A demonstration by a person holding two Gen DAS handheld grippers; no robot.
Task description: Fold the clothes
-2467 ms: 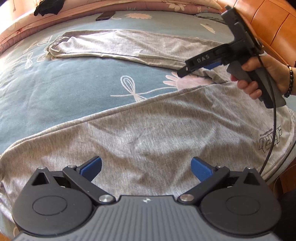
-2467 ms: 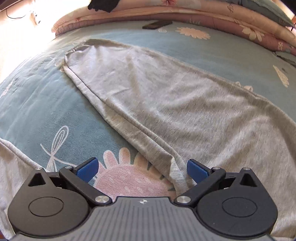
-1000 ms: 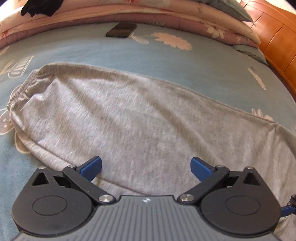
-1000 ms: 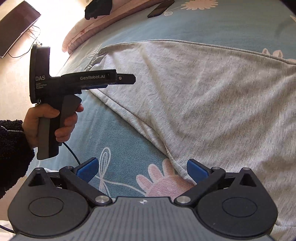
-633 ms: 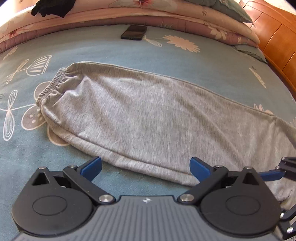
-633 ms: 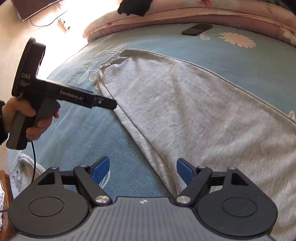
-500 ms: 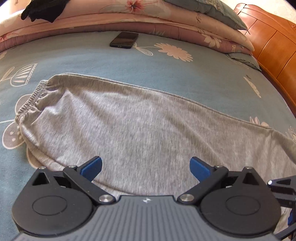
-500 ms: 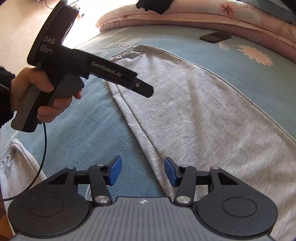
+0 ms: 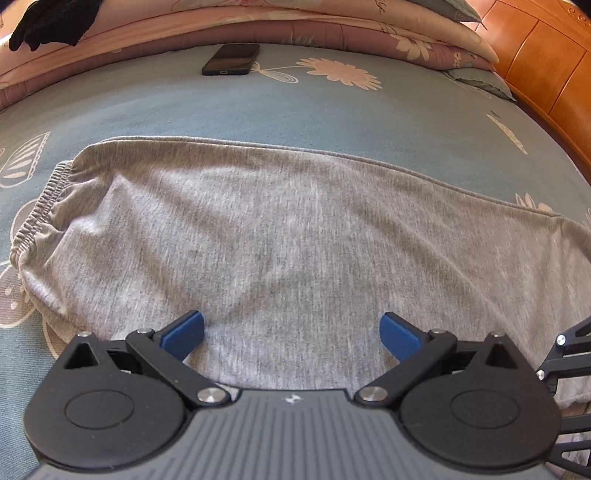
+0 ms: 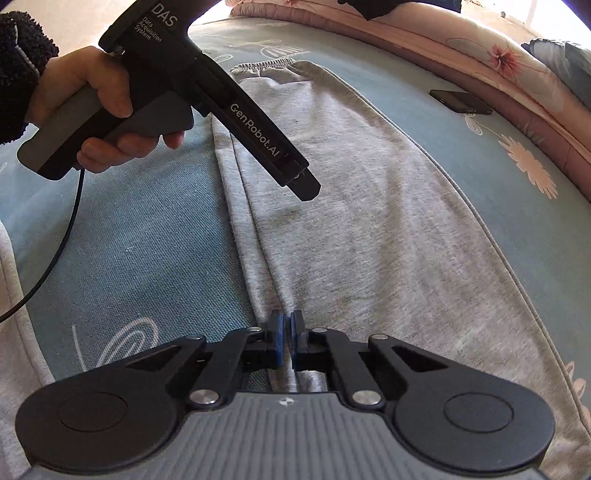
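Note:
Grey trousers lie flat on the blue bed sheet; one leg (image 9: 295, 229) runs across the left wrist view, its elastic cuff (image 9: 40, 214) at the left. My left gripper (image 9: 291, 332) hovers open over that leg's near edge, nothing between its blue pads. In the right wrist view the same leg (image 10: 369, 221) stretches away to the cuff (image 10: 266, 66). My right gripper (image 10: 287, 332) is shut on a pinched fold of the leg's long edge. The left gripper (image 10: 303, 184), held by a hand, points down over the leg further along.
A black phone (image 9: 231, 59) lies on the sheet beyond the trousers, in front of stacked floral quilts (image 9: 332, 22). A black garment (image 9: 48, 22) sits on the quilts. A wooden headboard (image 9: 546, 55) stands at the right. More grey cloth (image 10: 14, 295) lies at the left.
My right gripper's jaws went from wide open to shut on the leg's edge, and it rolled as it came in. The left gripper shifted along the leg and stayed open.

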